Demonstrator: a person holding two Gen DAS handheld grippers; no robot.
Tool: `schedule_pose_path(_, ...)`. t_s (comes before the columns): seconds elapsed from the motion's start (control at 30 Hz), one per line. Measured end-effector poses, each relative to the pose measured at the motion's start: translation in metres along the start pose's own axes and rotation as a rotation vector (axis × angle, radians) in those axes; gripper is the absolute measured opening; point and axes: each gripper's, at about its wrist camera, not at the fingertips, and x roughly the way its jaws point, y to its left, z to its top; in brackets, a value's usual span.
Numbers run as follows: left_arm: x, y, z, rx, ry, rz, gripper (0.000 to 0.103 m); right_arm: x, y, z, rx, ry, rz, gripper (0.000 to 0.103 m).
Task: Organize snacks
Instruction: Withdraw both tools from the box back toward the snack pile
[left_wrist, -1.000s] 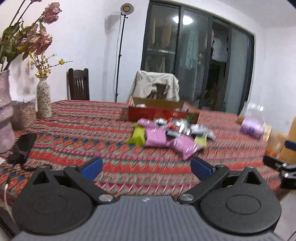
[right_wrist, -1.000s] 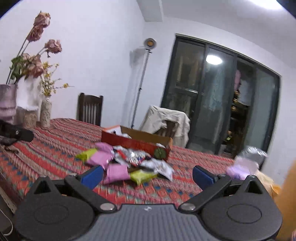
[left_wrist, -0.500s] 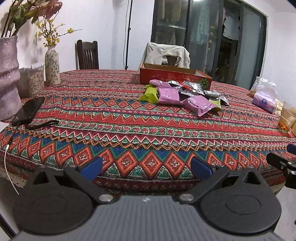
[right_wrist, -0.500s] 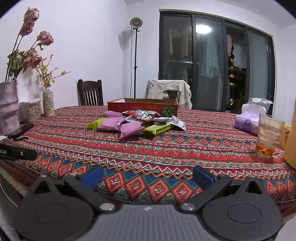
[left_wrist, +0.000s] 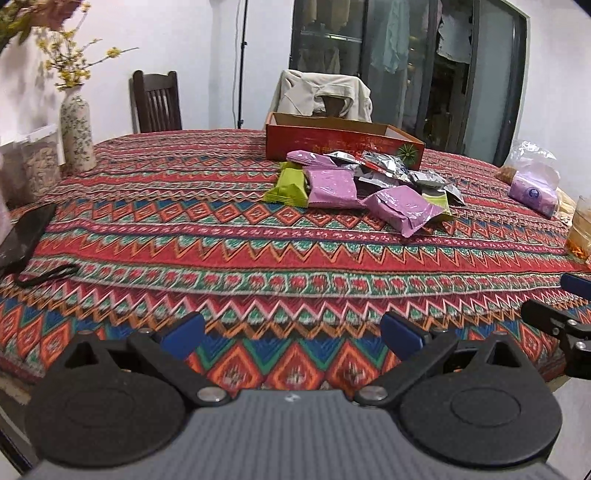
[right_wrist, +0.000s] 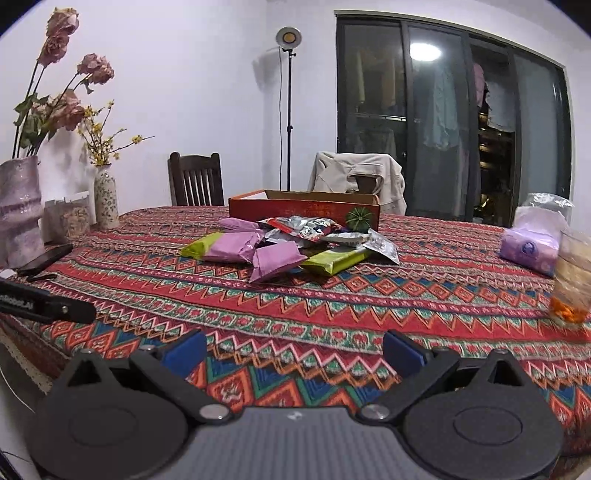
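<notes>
- Purple, green and silver snack packets lie in a loose heap well ahead of my left gripper, just in front of the red cardboard box, which I judge is where they belong.
- My left gripper stands wide open and empty over the near edge of the tabletop.
- My right gripper has just narrowed slightly yet is open and holds nothing, I judge ready for a packet.
- Both point toward the heap, none sorted yet.

Each hand-held gripper had a grey ribbed body, black round hubs, silver pivot screws and blue fingertip pads.
</notes>
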Motion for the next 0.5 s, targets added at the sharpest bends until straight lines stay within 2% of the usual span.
schedule_pose_path(0.2, 0.031, -0.001, 0.02, 0.032, 0.001, -0.02, 0.103, 0.039, -0.001, 0.015, 0.002, 0.053, 0.031, 0.085)
schedule_pose_path(0.37, 0.059, 0.0, 0.037, 0.045, 0.004, -0.025, 0.103, 0.081, -0.005, 0.038, -0.008, 0.079, 0.056, 0.084)
schedule_pose_path(0.5, 0.085, 0.0, 0.053, 0.054, 0.013, -0.035, 0.101, 0.119, 0.002, 0.061, -0.072, 0.092, 0.072, 0.083)
